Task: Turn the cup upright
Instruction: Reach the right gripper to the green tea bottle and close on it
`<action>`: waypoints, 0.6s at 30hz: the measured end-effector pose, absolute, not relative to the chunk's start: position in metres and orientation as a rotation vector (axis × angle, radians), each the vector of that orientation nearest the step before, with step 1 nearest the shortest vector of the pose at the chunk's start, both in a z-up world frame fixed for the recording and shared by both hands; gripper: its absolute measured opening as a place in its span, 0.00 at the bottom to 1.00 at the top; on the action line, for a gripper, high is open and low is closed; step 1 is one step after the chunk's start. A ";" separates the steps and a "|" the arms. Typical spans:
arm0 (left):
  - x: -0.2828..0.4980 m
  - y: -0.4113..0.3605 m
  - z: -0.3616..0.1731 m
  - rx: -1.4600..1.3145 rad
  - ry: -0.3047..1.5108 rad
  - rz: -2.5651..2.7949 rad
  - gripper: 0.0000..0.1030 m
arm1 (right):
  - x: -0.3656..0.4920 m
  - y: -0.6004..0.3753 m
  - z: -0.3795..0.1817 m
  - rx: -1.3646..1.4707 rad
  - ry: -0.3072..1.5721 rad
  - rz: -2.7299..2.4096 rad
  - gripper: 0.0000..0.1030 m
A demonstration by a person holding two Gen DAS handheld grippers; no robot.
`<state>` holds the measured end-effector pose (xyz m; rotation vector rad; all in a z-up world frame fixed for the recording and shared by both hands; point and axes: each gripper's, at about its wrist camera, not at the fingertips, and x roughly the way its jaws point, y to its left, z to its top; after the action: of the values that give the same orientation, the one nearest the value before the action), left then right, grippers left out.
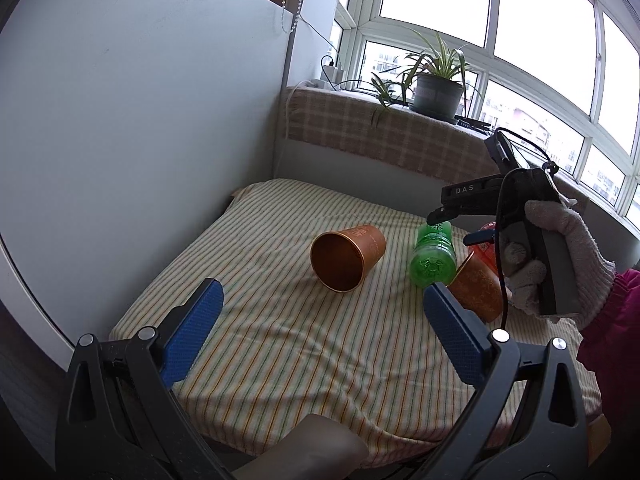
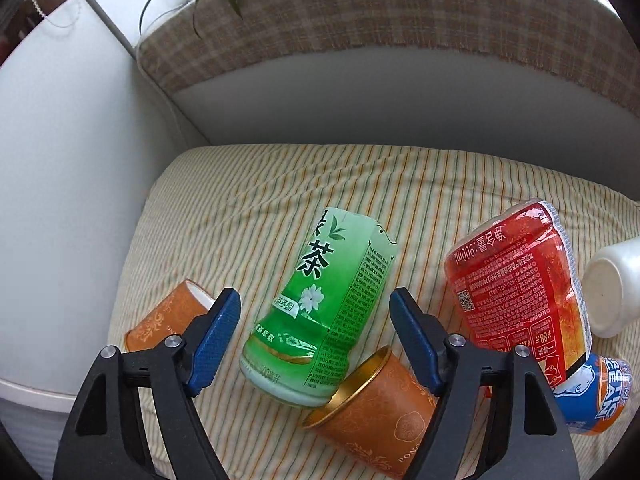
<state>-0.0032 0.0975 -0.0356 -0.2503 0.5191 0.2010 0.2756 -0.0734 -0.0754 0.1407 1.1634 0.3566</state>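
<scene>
Listing stock on the striped cloth: cups and cut bottles, all tipped on their sides.
Orange cups, count: two. One cup lies alone near the cloth's middle, mouth turned toward the left wrist camera; second cup lies under the right gripper, its gold rim touching the green bottle.
Task item, location: which cup is meant cannot be told for certain; judged the second cup, since the right gripper hangs over it.
Green tea bottle, count: one. On its side, base toward the right camera, top end cut off; it lies between the right gripper's fingers in that view, though well beyond them.
Red bottle, count: one. On its side, resting against a blue and orange can.
Blue and orange can, count: one, partly hidden.
White container, count: one, at the right edge, base showing.
Left gripper: fingers spread wide, nothing between them, held back over the near cloth; judged waiting in reserve.
Right gripper: fingers released and wide, grasping nothing, held by a gloved hand above the cluster; judged lining up for a grasp.
Reason for the lie of things: probably laid down on purpose so a cup must be stood up.
Potted plant, count: one, on the window sill.
</scene>
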 end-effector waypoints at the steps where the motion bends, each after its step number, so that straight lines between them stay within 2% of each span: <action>1: -0.003 0.098 -0.036 -0.253 0.520 0.201 0.99 | 0.280 -0.071 -0.079 0.142 1.179 0.347 0.73; 4: -0.003 0.098 -0.037 -0.251 0.522 0.200 0.99 | 0.289 -0.068 -0.088 0.144 1.217 0.330 0.68; 14: -0.003 0.105 -0.039 -0.270 0.527 0.216 0.99 | 0.305 -0.067 -0.112 0.177 1.293 0.297 0.68; 18: -0.003 0.105 -0.039 -0.269 0.528 0.217 0.99 | 0.308 -0.069 -0.120 0.206 1.317 0.298 0.62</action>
<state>-0.0027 0.1049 -0.0393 -0.2688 0.5280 0.2170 0.3077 -0.0694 -0.1199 0.2055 1.3173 0.2983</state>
